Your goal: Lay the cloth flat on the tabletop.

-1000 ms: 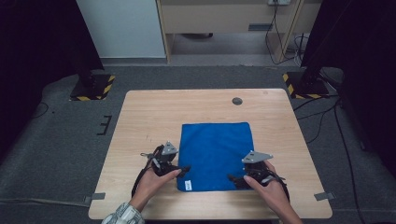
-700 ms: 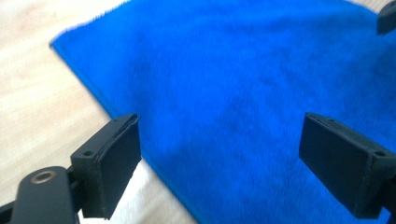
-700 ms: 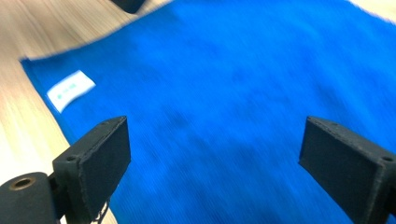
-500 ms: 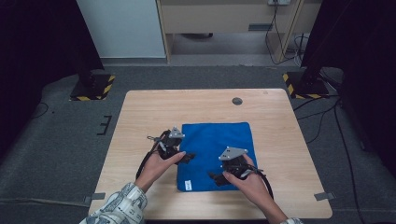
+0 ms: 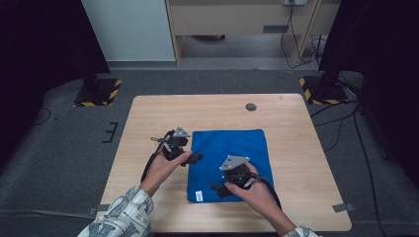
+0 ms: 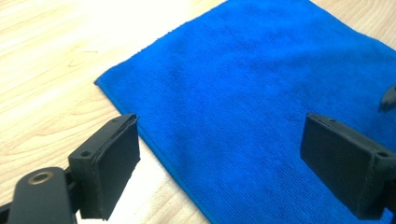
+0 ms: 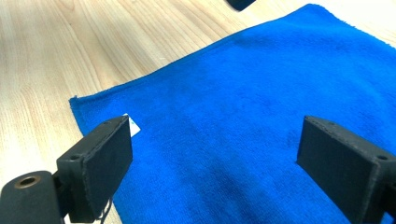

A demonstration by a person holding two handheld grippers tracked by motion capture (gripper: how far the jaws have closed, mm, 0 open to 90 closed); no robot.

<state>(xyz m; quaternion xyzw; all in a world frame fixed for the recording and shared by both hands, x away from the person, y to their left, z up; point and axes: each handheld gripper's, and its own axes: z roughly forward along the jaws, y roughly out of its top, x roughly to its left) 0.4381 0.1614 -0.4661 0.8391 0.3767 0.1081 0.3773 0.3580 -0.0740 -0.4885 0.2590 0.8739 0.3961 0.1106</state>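
Since the earlier frames both grippers have moved up and inward from the near edge of the blue cloth point(image 5: 230, 164). The left gripper point(image 5: 193, 159) now hangs at the cloth's left edge, the right gripper point(image 5: 216, 189) over its near left part, close to the white tag point(image 5: 199, 196). One cloth lies flat on the tabletop point(image 5: 301, 163), one tag, two grippers, one dark round spot point(image 5: 251, 106) farther back. Both pairs of jaws stand wide, holding nothing.

a light wooden table point(image 5: 148, 123) bears a flat blue cloth point(image 5: 232, 148).
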